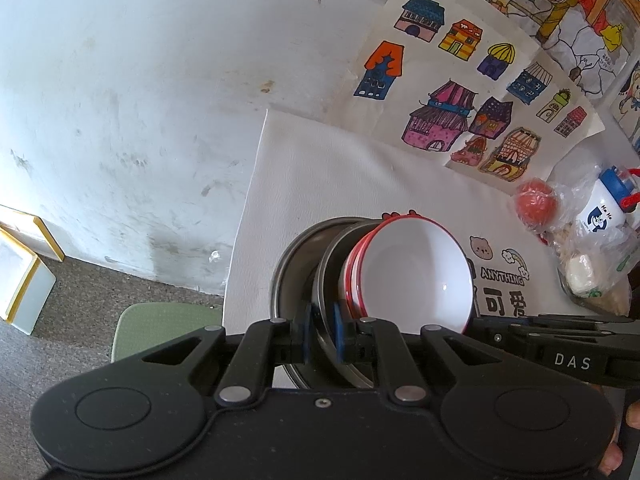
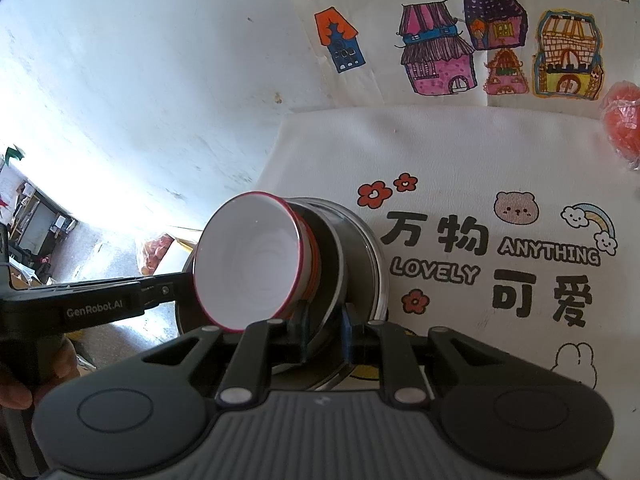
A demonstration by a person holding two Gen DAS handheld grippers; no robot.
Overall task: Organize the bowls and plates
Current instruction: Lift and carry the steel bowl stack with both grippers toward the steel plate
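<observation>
Nested red-rimmed white bowls (image 1: 416,272) (image 2: 248,256) sit in two stacked steel plates (image 1: 296,272) (image 2: 360,256), over the left end of the white printed tablecloth (image 2: 460,152). My left gripper (image 1: 322,332) is shut, its blue pads (image 1: 337,334) clamping the near rim of a steel plate. On the opposite side, my right gripper (image 2: 326,332) is shut on the steel rim too. Each gripper shows in the other's view: the right (image 1: 486,326) coming in from the right behind the bowls, the left (image 2: 176,290) from the left, with their tips hidden by the stack.
A red ball in a plastic bag (image 1: 535,204) and a white cup with a blue lid (image 1: 604,208) lie at the table's right. Coloured house drawings (image 1: 460,100) hang on the wall behind. Beyond the table's left edge are a green seat (image 1: 160,328) and a yellow-edged box (image 1: 24,280).
</observation>
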